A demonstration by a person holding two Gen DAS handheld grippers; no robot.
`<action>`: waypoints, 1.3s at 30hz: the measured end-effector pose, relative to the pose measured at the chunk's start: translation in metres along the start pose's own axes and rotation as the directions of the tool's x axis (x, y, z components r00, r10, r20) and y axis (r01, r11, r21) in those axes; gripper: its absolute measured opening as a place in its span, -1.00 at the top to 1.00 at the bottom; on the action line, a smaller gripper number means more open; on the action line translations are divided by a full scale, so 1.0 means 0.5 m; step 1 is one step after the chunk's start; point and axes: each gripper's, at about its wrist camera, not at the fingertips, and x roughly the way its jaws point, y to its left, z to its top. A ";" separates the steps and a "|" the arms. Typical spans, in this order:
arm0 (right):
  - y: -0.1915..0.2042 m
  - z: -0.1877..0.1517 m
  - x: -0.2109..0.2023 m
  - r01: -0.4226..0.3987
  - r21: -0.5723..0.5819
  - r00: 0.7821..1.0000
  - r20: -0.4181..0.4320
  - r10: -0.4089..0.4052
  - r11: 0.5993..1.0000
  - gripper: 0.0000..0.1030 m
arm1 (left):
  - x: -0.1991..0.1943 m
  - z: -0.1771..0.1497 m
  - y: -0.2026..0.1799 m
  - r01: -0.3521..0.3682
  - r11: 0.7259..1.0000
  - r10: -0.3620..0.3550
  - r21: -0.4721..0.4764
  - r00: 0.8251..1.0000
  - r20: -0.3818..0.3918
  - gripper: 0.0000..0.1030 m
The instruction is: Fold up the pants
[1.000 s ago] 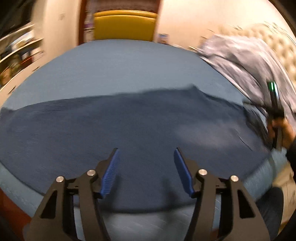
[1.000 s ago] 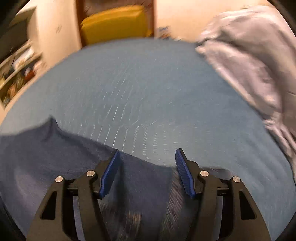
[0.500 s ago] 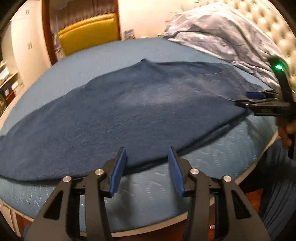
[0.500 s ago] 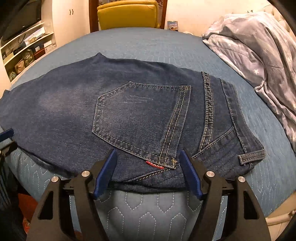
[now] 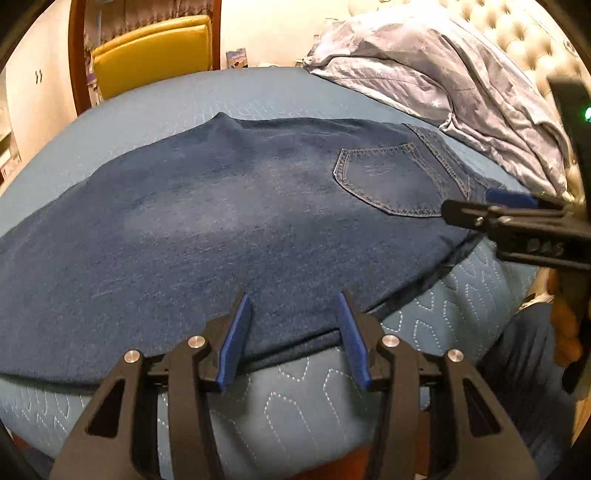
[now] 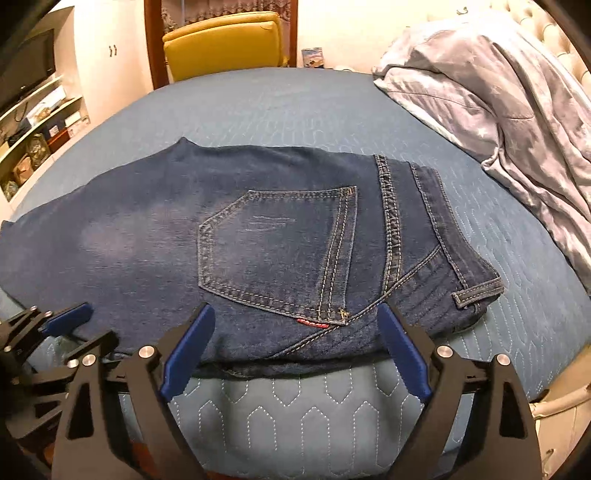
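Note:
Dark blue jeans [image 5: 221,221] lie flat across the bed, folded lengthwise with one back pocket [image 6: 277,251] facing up and the waistband at the right. My left gripper [image 5: 293,299] hovers at the near edge of the leg part. Its jaws are opening, the hem lies below them and the pads press on nothing. My right gripper [image 6: 295,310] hangs over the near edge by the pocket. Its jaws are spreading wide and grip nothing. Each gripper shows in the other's view: the right gripper [image 5: 491,210] and the left gripper [image 6: 66,325].
The bed has a blue quilted cover [image 6: 295,406], and its near edge runs just under both grippers. A crumpled grey duvet [image 6: 498,92] is heaped at the right by a tufted headboard [image 5: 517,29]. A yellow chair [image 6: 221,40] stands beyond the bed, shelves [image 6: 33,136] at the left. A hand [image 5: 561,325] holds the right gripper.
Both grippers have drawn back from over the fabric to the bed's near edge. The jeans now lie flat and still. The right jaws have spread much wider.

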 end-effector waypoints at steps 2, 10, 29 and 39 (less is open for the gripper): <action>0.003 -0.004 0.013 0.030 0.007 0.999 -0.018 -0.029 1.000 -0.68 | -0.020 0.008 0.024 -0.004 0.998 0.004 -0.065 1.000 0.011 -0.18; -0.022 -0.029 0.051 0.063 0.135 0.995 -0.088 -0.052 0.989 -0.78 | -0.035 0.005 0.138 -0.170 0.948 0.159 -0.269 0.985 -0.064 -0.41; -0.213 -0.079 -0.027 -0.082 0.538 0.995 0.086 0.042 0.839 -0.73 | -0.061 0.006 0.043 -0.204 0.978 0.205 -0.032 0.977 0.049 -0.73; -0.395 -0.157 -0.003 -0.216 0.786 0.975 0.140 0.173 0.580 0.02 | 0.034 0.094 -0.350 0.099 0.867 -0.166 0.489 0.981 0.096 -0.05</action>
